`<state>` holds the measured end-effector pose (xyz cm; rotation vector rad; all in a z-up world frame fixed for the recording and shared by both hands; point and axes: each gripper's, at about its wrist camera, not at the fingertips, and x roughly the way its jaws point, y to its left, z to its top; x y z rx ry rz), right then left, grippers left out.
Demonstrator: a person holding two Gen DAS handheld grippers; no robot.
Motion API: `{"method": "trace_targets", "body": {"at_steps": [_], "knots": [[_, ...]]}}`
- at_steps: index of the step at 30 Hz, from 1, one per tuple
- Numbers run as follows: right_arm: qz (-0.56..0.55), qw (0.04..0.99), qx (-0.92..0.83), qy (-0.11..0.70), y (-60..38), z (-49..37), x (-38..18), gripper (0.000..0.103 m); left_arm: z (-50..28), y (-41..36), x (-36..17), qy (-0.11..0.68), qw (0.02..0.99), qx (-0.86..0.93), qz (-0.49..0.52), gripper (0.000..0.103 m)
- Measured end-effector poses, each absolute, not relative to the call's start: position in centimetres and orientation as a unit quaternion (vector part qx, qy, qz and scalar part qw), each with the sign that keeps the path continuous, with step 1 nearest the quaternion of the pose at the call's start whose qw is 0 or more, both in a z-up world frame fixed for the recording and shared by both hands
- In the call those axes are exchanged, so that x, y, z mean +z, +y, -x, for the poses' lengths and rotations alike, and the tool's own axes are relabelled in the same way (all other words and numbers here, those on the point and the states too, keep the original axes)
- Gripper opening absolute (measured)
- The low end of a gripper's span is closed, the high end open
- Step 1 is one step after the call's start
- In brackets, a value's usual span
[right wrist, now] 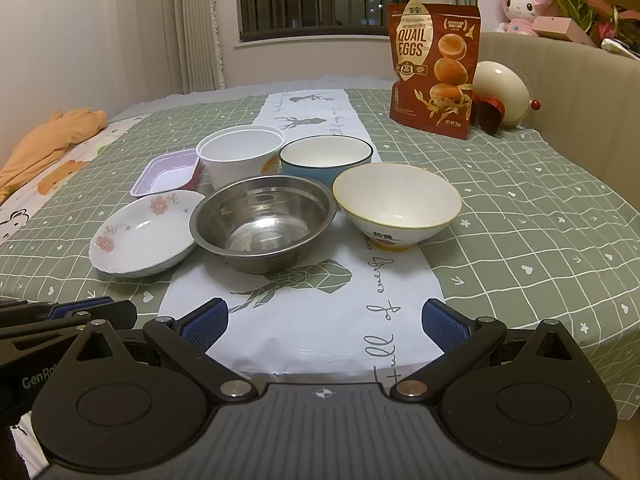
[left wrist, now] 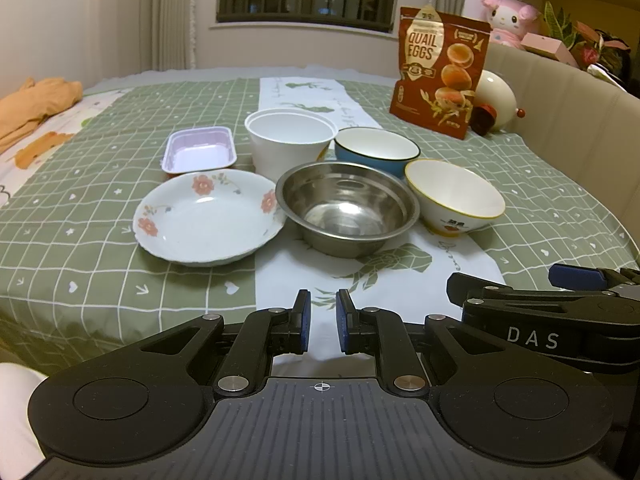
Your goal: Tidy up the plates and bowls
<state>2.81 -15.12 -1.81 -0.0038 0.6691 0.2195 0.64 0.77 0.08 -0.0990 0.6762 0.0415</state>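
Note:
On the bed's green checked cover stands a cluster of dishes: a floral plate [left wrist: 208, 220] [right wrist: 144, 232], a steel bowl [left wrist: 346, 208] [right wrist: 262, 222], a yellow-rimmed white bowl [left wrist: 454, 198] [right wrist: 396, 202], a blue bowl [left wrist: 376, 150] [right wrist: 326, 158], a white foam cup-bowl [left wrist: 290, 140] [right wrist: 240, 154] and a lilac plastic tray [left wrist: 200, 152] [right wrist: 168, 172]. My left gripper [left wrist: 323, 320] hovers near the bed's front edge, shut with nothing between its pads. My right gripper [right wrist: 324, 322] is beside it, open and empty, short of the bowls.
A red quail-egg bag [left wrist: 438, 72] [right wrist: 434, 68] stands at the back right, with a cream egg-shaped lamp [left wrist: 494, 98] behind it. Orange cloth [left wrist: 36, 104] lies at the far left. A padded headboard [left wrist: 580, 128] borders the right side. A white runner [right wrist: 312, 300] crosses the cover.

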Motion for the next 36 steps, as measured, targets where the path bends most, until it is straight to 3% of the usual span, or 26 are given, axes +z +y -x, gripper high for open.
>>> {"method": "trace_targets", "body": {"at_steps": [36], "knots": [[-0.003,0.937,0.114,0.329,-14.5,-3.8,-1.8,0.103,-3.2,2.1,0.1,0.346,0.935,0.009,0.07,0.016]]}}
